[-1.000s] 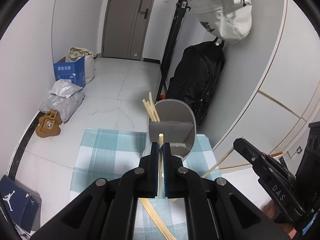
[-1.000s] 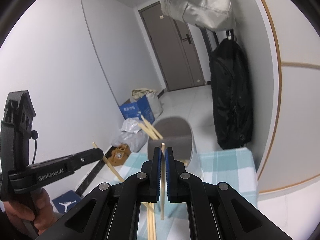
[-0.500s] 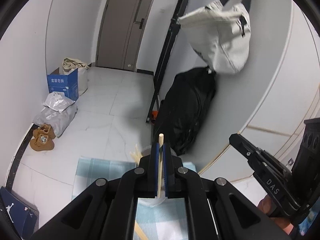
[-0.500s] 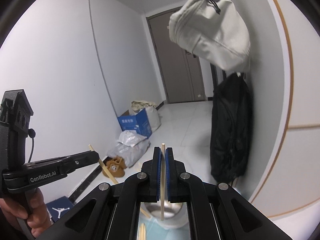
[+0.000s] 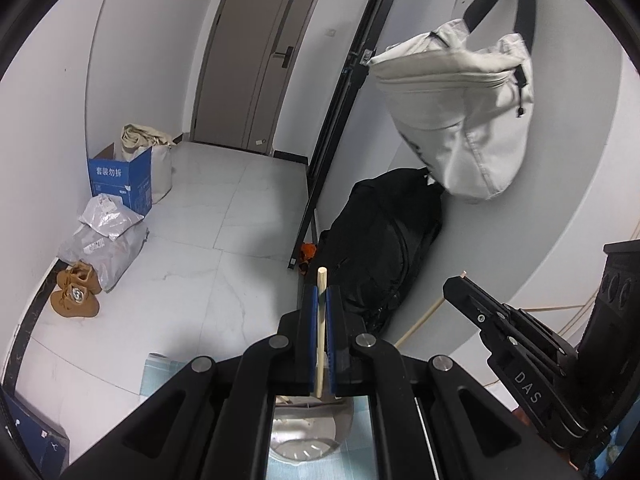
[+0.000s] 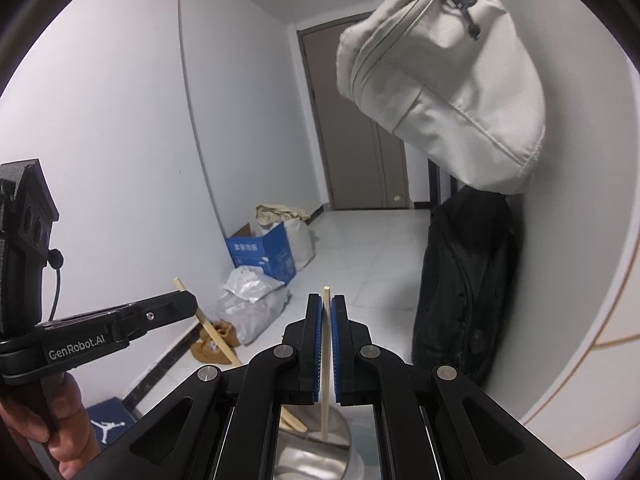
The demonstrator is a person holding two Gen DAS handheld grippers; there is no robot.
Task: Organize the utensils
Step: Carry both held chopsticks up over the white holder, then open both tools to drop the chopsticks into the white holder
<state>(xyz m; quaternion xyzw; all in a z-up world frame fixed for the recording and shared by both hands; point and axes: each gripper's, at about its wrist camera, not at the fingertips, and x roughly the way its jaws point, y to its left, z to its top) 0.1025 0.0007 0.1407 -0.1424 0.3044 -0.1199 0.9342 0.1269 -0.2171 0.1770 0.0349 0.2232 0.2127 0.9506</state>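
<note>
Both tongs are clenched, each on a single wooden chopstick. At lower centre of the left wrist view, the left gripper [image 5: 319,300] pins the left chopstick [image 5: 320,336] upright between its blue pads; the stick's blunt top pokes out just above the fingertips and its lower end shows below the pads, above a grey utensil holder [image 5: 310,438] at the bottom of the frame. That holder stands on a teal checked cloth [image 5: 158,376], of which only slivers show around the gripper's black frame.

At lower centre of the right wrist view, the right gripper [image 6: 327,308] grips the right chopstick [image 6: 326,364] the same way, nearly vertical, its lower tip hanging over the holder's open mouth [image 6: 316,452], where further chopsticks [image 6: 291,420] lean at the left side.

Each tool also appears in the other's view: the right gripper at the right edge of the left view, its stick slanting down to the left, and the left gripper at the left edge of the right view, held by a hand [image 6: 60,428].

Behind them, a pale bag [image 5: 460,120] hangs on the wall at upper right above a black backpack [image 5: 384,240]; a blue box [image 5: 120,180] and tan shoes [image 5: 76,292] sit on the tiled floor at left.
</note>
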